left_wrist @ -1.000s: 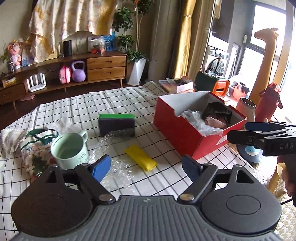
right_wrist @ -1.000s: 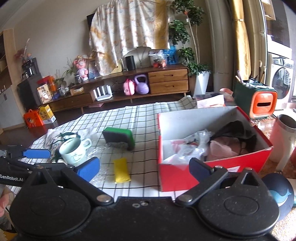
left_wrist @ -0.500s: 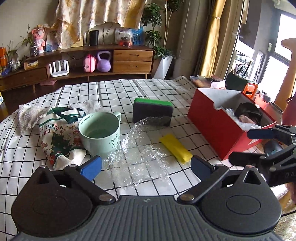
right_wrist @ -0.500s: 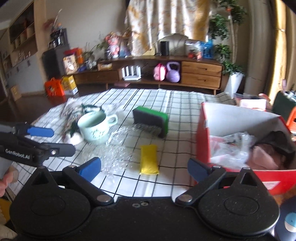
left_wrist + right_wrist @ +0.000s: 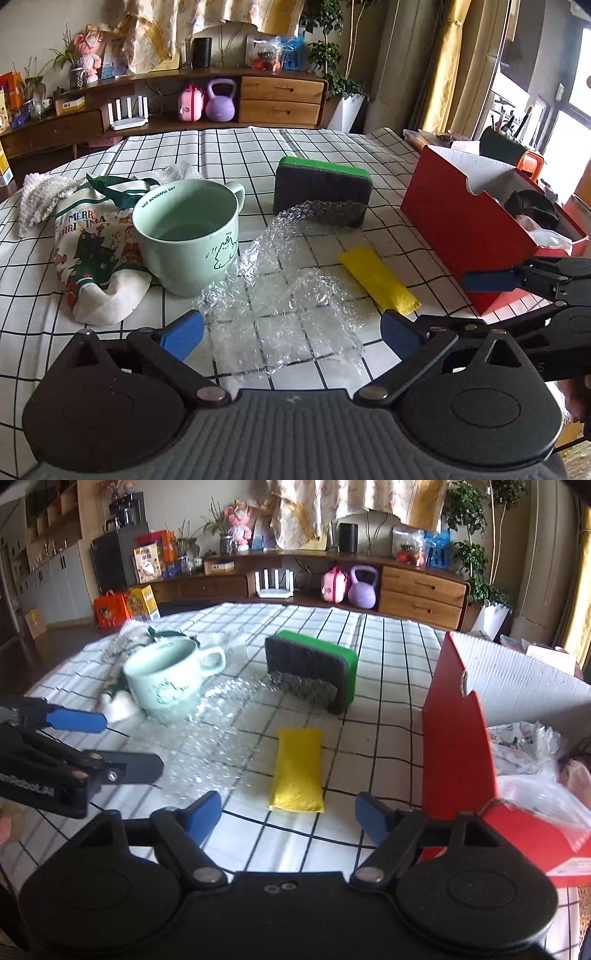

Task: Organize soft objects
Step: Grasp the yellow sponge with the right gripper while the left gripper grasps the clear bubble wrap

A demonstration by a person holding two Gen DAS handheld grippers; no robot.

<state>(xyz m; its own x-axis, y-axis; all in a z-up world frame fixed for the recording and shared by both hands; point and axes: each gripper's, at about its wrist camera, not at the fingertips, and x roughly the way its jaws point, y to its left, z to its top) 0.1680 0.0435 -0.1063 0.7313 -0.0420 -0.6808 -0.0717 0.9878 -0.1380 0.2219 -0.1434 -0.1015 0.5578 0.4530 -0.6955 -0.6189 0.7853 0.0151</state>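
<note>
Orange bag (image 5: pixel 110 609), right view only.

A white cloth (image 5: pixel 229 155) ruled in a black grid is spread beneath a mint-green mug (image 5: pixel 186 236) printed with a dark green cartoon. A sponge (image 5: pixel 322 194) is seen in dark grey, topped with bright green. A yellow pouch (image 5: pixel 297 771) and clear bubble wrap (image 5: pixel 280 295) are shown beside a red box (image 5: pixel 461 225) lined in white. A white bag (image 5: pixel 92 251) is printed with green-and-red Christmas figures.
</note>
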